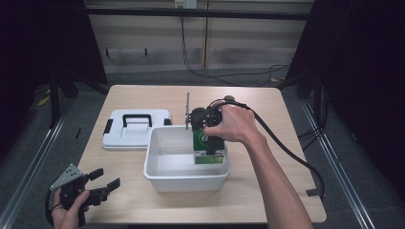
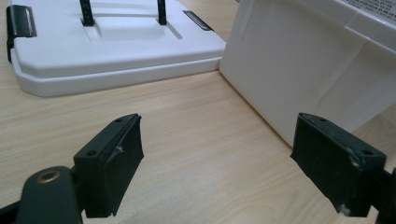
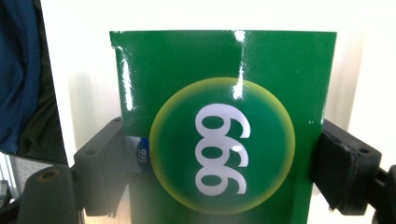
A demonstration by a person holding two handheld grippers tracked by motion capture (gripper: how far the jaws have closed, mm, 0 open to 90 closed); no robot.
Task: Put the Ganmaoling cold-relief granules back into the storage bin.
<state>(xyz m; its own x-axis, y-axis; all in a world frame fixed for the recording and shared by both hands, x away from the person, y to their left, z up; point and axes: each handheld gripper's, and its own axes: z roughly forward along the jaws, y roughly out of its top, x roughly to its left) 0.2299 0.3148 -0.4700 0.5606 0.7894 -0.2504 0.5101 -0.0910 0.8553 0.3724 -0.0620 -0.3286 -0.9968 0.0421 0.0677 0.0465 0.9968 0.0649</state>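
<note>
So we've got a light wooden table (image 1: 143,205) with a white plastic tub (image 1: 186,179) sitting roughly in the middle, open on top. Its lid (image 1: 136,136), white with a black handle and black clips, lies flat on the table just beside the tub's left rim, at the far-left corner.

The thing that matters is the green box (image 3: 224,116). Our right gripper (image 1: 210,138) is reaching down into the tub from above, and the box sits directly between its jaws, which are clamped on its two side faces. In the right gripper view the round logo with "999" fills the space between them. From the high view the box looks upright, long axis running along the gripper, its lower end down near the tub floor on the right side of the tub. We can't tell if it's actually touching the floor yet.

What's in the way? Mostly the tub's near and right walls, which sit close to the box.

Our left gripper (image 1: 102,186) hovers off near the front-left table corner, jaws spread wide and empty, pointing toward the tub's outer wall and the lid.
</note>
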